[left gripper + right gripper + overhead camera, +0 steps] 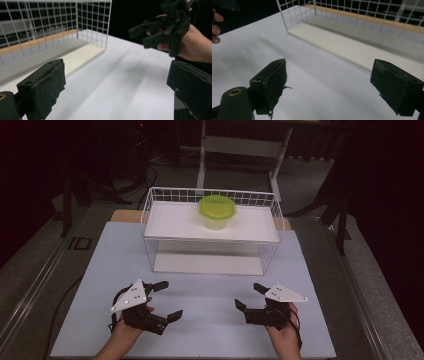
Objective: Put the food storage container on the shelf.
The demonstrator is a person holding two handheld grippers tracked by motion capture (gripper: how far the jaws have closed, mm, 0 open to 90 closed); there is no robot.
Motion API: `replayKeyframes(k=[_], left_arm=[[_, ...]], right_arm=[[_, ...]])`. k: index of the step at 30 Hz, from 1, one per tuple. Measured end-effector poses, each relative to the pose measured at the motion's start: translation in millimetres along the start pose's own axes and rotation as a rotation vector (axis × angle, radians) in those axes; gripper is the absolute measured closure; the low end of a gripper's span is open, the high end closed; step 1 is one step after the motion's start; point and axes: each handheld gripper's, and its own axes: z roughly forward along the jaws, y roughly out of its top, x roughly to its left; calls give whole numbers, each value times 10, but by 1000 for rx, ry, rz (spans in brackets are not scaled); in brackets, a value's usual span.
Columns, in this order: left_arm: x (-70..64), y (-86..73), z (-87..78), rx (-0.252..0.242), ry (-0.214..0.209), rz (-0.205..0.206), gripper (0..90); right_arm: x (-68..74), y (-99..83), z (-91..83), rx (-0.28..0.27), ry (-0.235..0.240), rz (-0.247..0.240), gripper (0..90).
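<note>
dim room, white table (pixel 200 320), wire rack (pixel 212 227), both grippers' jaws apart

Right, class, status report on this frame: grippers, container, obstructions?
Left gripper open, right gripper open, both empty. Green-lidded container on wire rack's upper shelf. Nothing between.

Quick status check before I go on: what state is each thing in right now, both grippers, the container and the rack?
left gripper: open, holding nothing, low over the white table.
right gripper: open, holding nothing, low over the table.
green-lidded container: upright, lid on, on the rack's top shelf.
wire rack: upright at the far side of the table, lower shelf bare.
</note>
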Motion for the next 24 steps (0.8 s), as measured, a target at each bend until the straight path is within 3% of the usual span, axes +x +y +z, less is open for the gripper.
replayKeyframes(k=[5,15,24], left_arm=[[4,-83,-41,10,12,10,24],[132,-352,-163,52,59,-17,24],[231,-508,-236,43,92,-43,24]], right_arm=[[-52,-116,-47,12,-12,2,134],[-238,-328,-125,27,-45,24,133],[-320,-416,-160,26,-48,13,133]])
